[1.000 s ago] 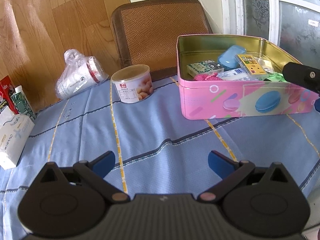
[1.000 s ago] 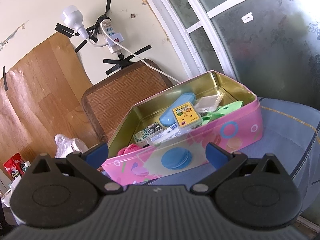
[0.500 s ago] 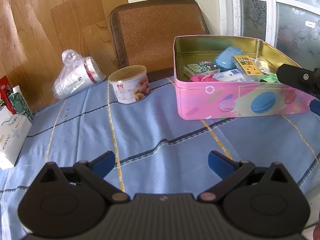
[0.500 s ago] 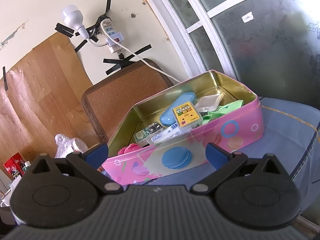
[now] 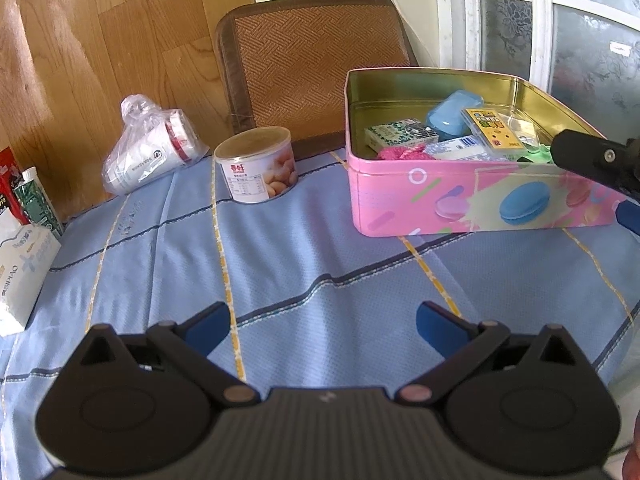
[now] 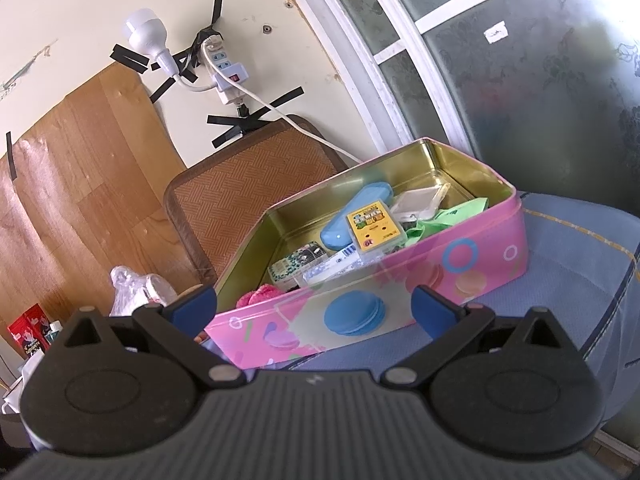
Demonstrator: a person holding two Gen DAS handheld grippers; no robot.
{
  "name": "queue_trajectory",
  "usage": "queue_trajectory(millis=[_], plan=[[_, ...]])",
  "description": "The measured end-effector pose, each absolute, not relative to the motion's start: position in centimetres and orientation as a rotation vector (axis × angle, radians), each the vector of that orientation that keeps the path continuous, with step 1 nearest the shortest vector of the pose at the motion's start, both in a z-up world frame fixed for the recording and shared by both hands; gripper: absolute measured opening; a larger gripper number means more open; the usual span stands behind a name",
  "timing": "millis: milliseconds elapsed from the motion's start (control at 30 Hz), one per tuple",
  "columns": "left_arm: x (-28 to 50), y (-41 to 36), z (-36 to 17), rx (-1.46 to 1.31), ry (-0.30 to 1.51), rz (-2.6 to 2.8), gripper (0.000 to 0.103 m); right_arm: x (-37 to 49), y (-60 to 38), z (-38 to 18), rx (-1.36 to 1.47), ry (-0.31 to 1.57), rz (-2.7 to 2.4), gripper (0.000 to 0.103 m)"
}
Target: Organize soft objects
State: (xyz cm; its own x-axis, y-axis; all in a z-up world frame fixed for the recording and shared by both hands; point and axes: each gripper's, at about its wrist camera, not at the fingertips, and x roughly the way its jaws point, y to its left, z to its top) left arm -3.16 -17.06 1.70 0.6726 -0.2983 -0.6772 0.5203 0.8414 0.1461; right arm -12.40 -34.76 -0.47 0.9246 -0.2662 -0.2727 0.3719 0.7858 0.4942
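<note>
you're holding both claws wide and empty; only your left claw (image 5: 322,326) is seeing the can (image 5: 256,170), your right claw (image 6: 314,308) is facing the pink tin (image 6: 400,300).

A table under a blue cloth (image 5: 304,248) is carrying a pink tin (image 5: 472,200), a can (image 5: 256,172), a bagged cup (image 5: 152,156) and a tissue pack (image 5: 20,268)

Left wrist view: sits low over the table (image 5: 320,248), faces across it toward the chair (image 5: 316,64) and far edge; tin (image 5: 460,196) is near, at right. Right wrist view: close to the tin's (image 6: 400,292) front wall, tilted up toward wall and window (image 6: 520,60). Shared: tin, chair (image 6: 248,196), bagged cups (image 5: 148,156) (image 6: 128,292).
</note>
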Motion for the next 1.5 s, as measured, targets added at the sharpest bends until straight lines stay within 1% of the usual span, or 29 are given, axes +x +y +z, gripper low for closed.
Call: queue_trajectory(millis=[1500], plan=[[-2.47, -17.0, 0.94, 0.338, 0.747, -0.482, 0.103, -11.88, -34.75, -1.39, 0.599, 0.243, -0.332, 0.103]])
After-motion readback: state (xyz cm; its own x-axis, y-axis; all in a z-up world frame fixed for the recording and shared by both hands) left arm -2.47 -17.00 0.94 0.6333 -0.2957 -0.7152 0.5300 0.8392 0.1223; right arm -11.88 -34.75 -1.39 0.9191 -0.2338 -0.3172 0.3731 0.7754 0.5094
